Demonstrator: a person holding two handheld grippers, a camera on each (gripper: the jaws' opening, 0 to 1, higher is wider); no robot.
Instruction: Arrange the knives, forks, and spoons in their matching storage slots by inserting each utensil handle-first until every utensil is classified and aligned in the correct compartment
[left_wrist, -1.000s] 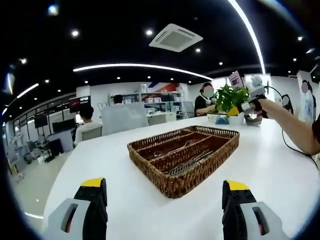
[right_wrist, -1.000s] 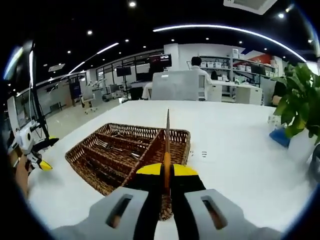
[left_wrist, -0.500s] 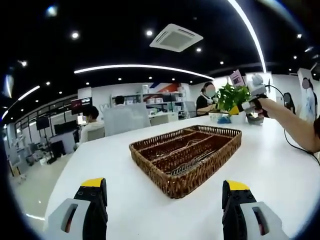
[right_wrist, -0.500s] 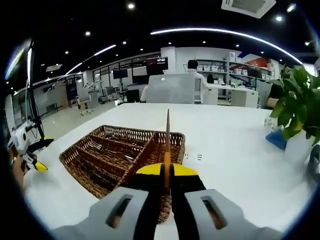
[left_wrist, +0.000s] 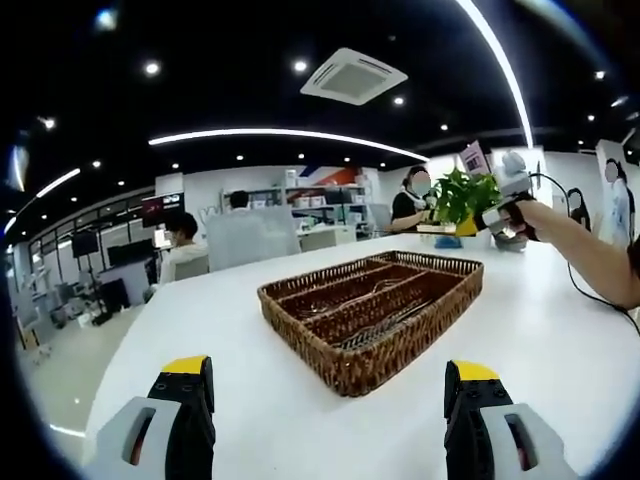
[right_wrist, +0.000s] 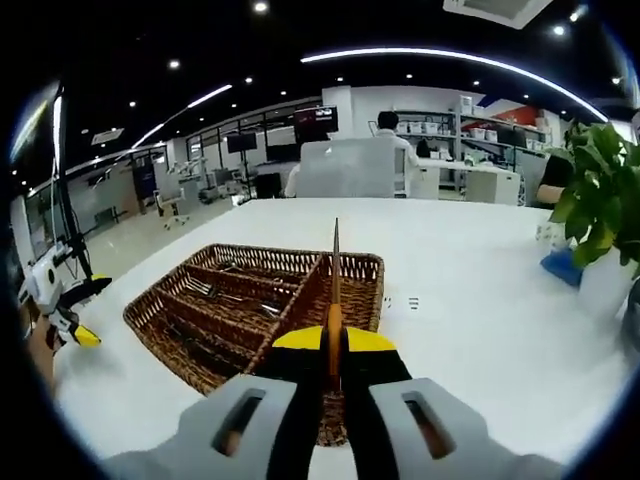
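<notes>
A brown wicker basket (left_wrist: 400, 335) with long divided slots sits on the white table (left_wrist: 560, 340); several metal utensils (left_wrist: 385, 322) lie inside. My left gripper (left_wrist: 328, 400) hangs open before its near corner, holding nothing. My right gripper (right_wrist: 332, 345) is shut on an orange-handled utensil (right_wrist: 334, 270), whose thin metal end points upward, edge-on, over the basket (right_wrist: 180, 335). A fork (right_wrist: 205, 290) shows in a middle slot. Each gripper shows in the other's view: the right one (left_wrist: 500, 213) past the far end of the basket, the left one (right_wrist: 60, 300) at the left edge.
A potted green plant (right_wrist: 600, 200) and a blue object (right_wrist: 560, 272) stand at the table's right side; the plant (left_wrist: 462, 195) is behind the basket in the left gripper view. A person's forearm (left_wrist: 590, 255) reaches in from the right. People sit at desks beyond.
Both views have drifted slightly with the hands. The basket and its contents stay put, the right gripper keeps its hold and the left gripper stays open.
</notes>
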